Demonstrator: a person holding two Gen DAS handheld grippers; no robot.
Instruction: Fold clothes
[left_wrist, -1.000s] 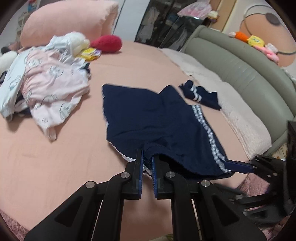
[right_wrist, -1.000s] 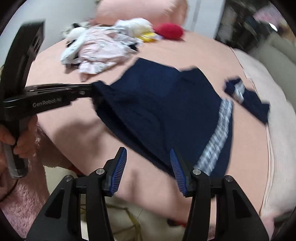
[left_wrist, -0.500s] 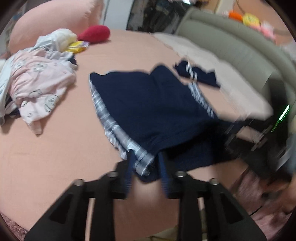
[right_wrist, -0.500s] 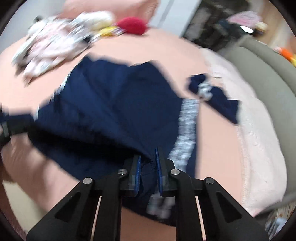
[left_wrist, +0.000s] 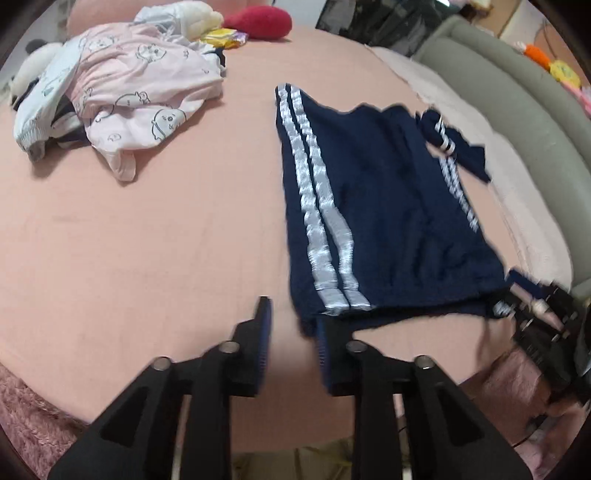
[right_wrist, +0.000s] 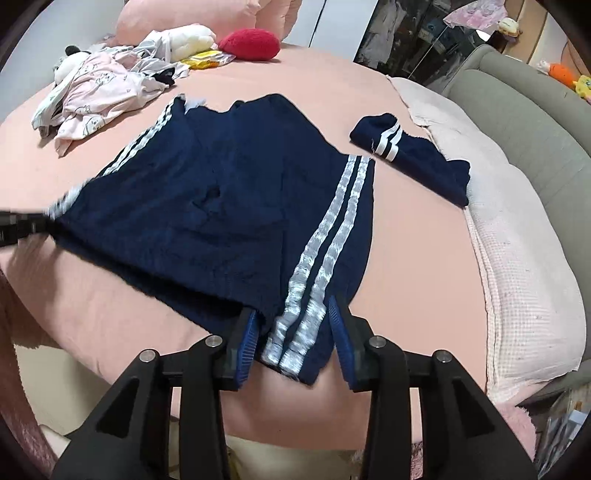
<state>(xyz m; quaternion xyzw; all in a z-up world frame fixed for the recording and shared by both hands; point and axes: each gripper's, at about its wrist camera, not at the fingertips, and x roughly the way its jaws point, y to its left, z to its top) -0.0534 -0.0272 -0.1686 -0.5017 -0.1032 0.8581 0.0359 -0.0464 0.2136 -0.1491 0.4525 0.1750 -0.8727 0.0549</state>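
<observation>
In the left wrist view the navy shorts (left_wrist: 384, 221) lie flat on the pink bed (left_wrist: 147, 258), waistband toward the near edge. The left hand-held gripper (left_wrist: 293, 345) is opening, moderately apart, its right finger touching the waistband corner and nothing pressed between the pads. The risk here is that this finger drags the corner as it pulls away and rumples the flattened hem. There is wide bare sheet to the left, but the pile of pink clothes (left_wrist: 122, 96) crowds the far left. In the right wrist view the right hand-held gripper (right_wrist: 293, 334) is also opening; the striped waistband corner sits between its pads, seemingly loose. That corner lies close to the bed's near edge, so it could slip over. A small folded navy piece (right_wrist: 410, 158) lies far right, beside the pale blanket (right_wrist: 517, 258), which narrows the room for a sideways fold.
</observation>
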